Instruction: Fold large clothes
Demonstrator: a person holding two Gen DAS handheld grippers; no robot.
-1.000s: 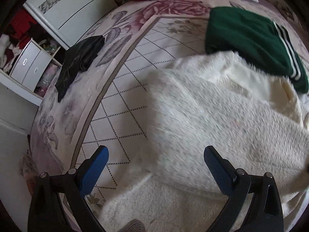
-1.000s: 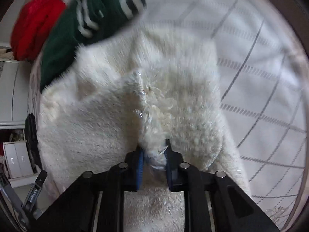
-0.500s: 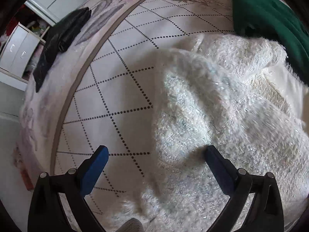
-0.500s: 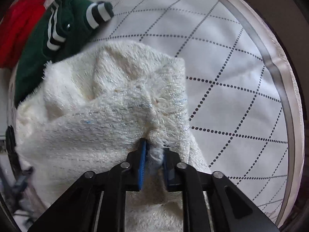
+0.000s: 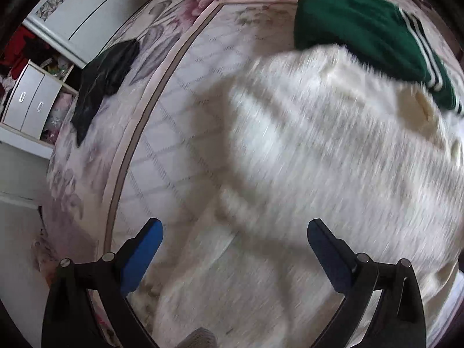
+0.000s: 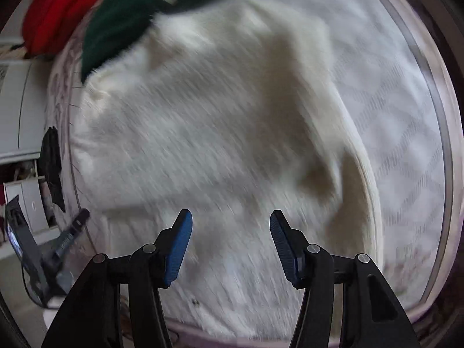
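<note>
Showing no legible writing, both views are motion-blurred. Cream fuzzy sweater (image 6: 220, 133) lies rumpled mid-frame, green striped garment (image 5: 374, 37) at its upper edge. Left gripper (image 5: 235, 249) gapes wide, empty; right gripper (image 6: 230, 240) jaws opening, nothing pinched.

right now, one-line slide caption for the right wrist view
Right gripper opening above the fluffy white garment, nothing between its pads.

Left gripper (image 5: 235, 249) apparently agape, right gripper (image 6: 230, 232) opening, empty.

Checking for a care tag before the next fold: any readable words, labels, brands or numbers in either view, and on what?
None readable. The white fuzzy garment shows no tag or print, the green garment only white stripes. Both views are motion-blurred.
</note>
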